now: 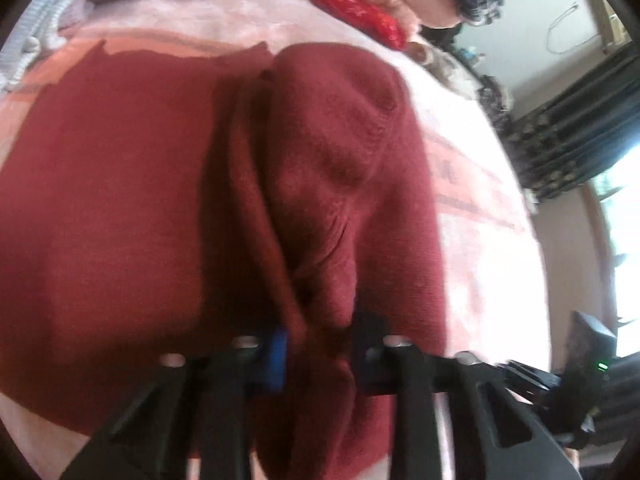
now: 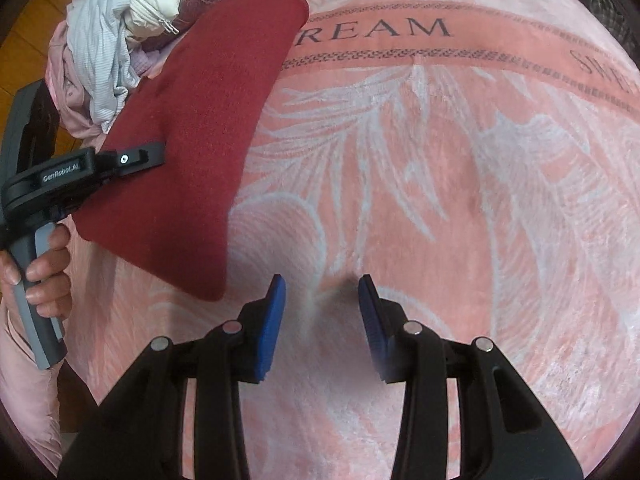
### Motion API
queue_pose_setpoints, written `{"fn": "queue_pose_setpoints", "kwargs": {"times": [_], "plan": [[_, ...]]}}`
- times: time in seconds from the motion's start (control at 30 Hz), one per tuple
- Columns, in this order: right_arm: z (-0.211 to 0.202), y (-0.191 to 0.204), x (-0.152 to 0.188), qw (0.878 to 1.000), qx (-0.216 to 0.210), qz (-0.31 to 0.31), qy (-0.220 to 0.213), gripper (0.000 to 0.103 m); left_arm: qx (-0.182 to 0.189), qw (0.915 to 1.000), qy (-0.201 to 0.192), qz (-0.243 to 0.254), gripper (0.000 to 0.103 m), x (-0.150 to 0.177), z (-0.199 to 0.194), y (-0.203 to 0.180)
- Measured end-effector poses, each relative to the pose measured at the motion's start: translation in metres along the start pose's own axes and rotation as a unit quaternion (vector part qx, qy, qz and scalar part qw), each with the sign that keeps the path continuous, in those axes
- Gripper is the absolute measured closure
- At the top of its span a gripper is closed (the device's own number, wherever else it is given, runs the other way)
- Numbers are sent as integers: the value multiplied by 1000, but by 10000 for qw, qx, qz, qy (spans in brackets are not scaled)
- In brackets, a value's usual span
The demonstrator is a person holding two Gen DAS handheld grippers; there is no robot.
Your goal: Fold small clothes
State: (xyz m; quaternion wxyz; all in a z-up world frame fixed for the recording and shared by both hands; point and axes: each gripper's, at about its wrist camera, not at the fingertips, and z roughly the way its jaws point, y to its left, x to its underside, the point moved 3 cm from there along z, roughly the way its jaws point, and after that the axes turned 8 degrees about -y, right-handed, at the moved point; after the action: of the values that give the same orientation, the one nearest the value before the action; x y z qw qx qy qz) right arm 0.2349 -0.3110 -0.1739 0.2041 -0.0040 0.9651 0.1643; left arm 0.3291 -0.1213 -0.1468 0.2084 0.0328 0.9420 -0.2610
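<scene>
left tongs (image 1: 320, 344) around red cloth (image 1: 160, 200)

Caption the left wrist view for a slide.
Left gripper pinches a bunched ridge of the dark red knit garment, spread on the pink blanket.

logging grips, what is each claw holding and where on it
Left claw pinches a raised fold at the near edge of the red knit garment. Right claw is open over the pink blanket, holding nothing.
</scene>
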Motion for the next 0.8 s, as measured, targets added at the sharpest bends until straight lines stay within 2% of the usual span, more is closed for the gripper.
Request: {"fn": "queue_pose_setpoints", "kwargs": {"times": [0.1, 0.33, 0.53, 0.67, 0.8], "plan": [[-1, 4, -5, 10000, -74, 43, -33, 64, 13, 9993, -381, 52, 84, -3, -16, -1], [2, 31, -13, 9996, -243, -99, -62, 64, -153, 9916, -1089, 683, 85, -20, -76, 2], [15, 60, -8, 9988, -337, -349, 21, 65, -470, 9841, -1411, 974, 85, -41, -132, 55], [25, 77, -6, 9981, -384, -461, 105, 65, -672, 9857, -1339, 765, 85, -34, -140, 107], [31, 90, -5, 9975, -475, -495, 151, 65, -862, 9882, -1088, 653, 84, -19, -117, 146]]}}
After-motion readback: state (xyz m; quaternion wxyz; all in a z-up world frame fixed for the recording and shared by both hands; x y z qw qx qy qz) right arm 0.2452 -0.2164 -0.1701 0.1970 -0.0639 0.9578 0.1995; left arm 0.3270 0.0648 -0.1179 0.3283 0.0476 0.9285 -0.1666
